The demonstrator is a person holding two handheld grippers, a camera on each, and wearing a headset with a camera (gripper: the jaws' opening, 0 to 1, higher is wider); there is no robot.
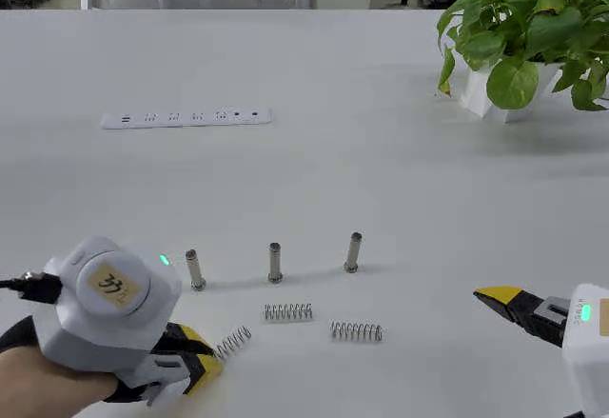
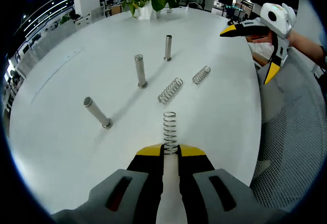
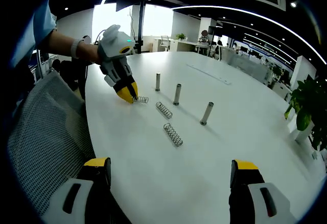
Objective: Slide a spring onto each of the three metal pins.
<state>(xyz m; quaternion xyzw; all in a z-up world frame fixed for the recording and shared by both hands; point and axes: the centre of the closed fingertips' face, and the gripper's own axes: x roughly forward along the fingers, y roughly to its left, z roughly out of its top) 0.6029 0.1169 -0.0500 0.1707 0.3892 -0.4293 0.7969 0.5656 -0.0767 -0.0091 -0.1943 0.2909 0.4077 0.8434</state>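
Head view: the left gripper (image 1: 205,361) is seen at the lower left of the white table (image 1: 400,170). Its yellow-tipped jaws are pressed together on one end of a spring (image 1: 233,342), which sticks out forward from the tips, near the left pin (image 1: 194,270). The middle pin (image 1: 275,262) and the right pin (image 1: 353,252) are stood upright in the same row. Two more springs, the middle spring (image 1: 288,312) and the right spring (image 1: 357,330), are laid flat just in front of the pins, apart from them. The right gripper (image 3: 171,164) is held well apart at the right, its jaws spread wide. A power strip (image 1: 186,118) and a potted plant (image 1: 533,18) are placed farther back.
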